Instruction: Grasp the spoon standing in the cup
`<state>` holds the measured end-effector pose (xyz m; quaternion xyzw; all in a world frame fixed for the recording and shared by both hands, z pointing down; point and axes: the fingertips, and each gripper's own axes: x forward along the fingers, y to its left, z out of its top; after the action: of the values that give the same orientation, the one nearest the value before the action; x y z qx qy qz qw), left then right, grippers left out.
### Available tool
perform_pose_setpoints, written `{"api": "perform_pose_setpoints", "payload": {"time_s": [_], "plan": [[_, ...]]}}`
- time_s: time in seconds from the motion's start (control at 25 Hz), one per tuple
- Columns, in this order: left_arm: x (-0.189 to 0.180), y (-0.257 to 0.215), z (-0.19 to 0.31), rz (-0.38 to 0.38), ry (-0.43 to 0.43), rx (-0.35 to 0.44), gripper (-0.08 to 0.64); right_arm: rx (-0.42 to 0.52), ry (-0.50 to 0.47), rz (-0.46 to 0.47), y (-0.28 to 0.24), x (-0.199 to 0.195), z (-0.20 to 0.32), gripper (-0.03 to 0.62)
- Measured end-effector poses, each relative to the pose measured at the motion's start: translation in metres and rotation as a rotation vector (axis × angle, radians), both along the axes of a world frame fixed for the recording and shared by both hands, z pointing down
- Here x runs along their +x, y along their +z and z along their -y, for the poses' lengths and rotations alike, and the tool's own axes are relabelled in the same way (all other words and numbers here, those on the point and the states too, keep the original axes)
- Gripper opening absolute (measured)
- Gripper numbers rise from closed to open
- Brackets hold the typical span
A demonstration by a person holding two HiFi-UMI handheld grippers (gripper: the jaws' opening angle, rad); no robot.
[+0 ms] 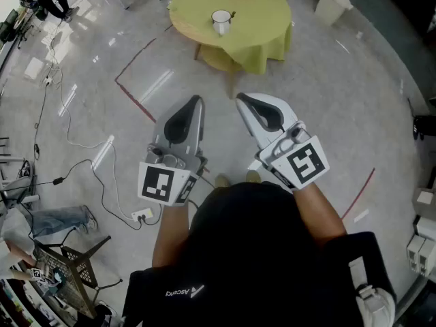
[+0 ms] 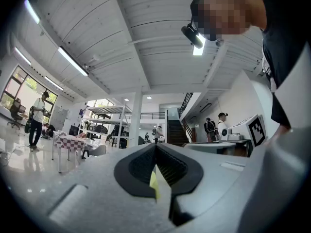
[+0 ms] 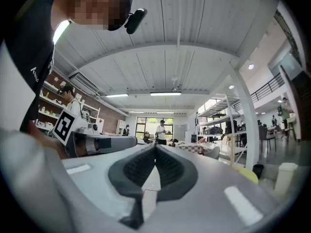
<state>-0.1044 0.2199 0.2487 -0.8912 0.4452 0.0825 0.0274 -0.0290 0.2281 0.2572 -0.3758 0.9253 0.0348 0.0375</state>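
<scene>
Head view: we hold the left gripper (image 1: 195, 102) and right gripper (image 1: 241, 99) well short of the round, green-clothed counter (image 1: 262, 26), both pairs of jaws pressed together and empty. The white cup (image 1: 221, 22) stands there. Its spoon (image 1: 232, 15) shows a thin dark handle. We judge it light, stiff and slippery, best pinched above the rim.

Bright, evenly lit hall, strongly distorted views.
Light is cast by ceiling strips (image 2: 73, 61) and windows (image 3: 146, 123); glare is seen on the floor (image 1: 160, 84); edges are bent and darkened.
</scene>
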Motion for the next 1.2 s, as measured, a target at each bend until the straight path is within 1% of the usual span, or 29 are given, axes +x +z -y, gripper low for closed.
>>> {"api": "perform_pose_setpoints", "payload": {"time_s": [0.24, 0.48, 0.68, 0.8, 0.92, 1.04, 1.2], "plan": [[-0.033, 0.004, 0.007, -0.011, 0.004, 0.006, 0.011, -0.006, 0.023, 0.051, 0.001, -0.014, 0.012, 0.003], [-0.058, 0.012, 0.026, -0.028, 0.021, 0.007, 0.011, 0.001, 0.099, -0.001, 0.013, -0.024, 0.038, 0.003], [-0.065, 0.019, 0.052, -0.026, 0.022, -0.003, 0.011, -0.044, 0.181, -0.026, 0.029, -0.019, 0.082, 0.003], [-0.066, 0.023, 0.086, -0.013, 0.003, -0.002, 0.011, -0.044, 0.196, -0.038, 0.039, -0.015, 0.119, 0.003], [-0.062, 0.03, 0.132, 0.005, -0.019, -0.001, 0.011, -0.046, 0.208, -0.05, 0.054, -0.006, 0.17, 0.003], [-0.055, 0.036, 0.192, 0.022, -0.042, -0.017, 0.011, -0.062, 0.232, -0.062, 0.071, 0.008, 0.232, 0.003], [-0.039, 0.046, 0.276, 0.035, -0.065, -0.035, 0.011, -0.12, 0.273, -0.073, 0.098, 0.033, 0.318, 0.006]]}}
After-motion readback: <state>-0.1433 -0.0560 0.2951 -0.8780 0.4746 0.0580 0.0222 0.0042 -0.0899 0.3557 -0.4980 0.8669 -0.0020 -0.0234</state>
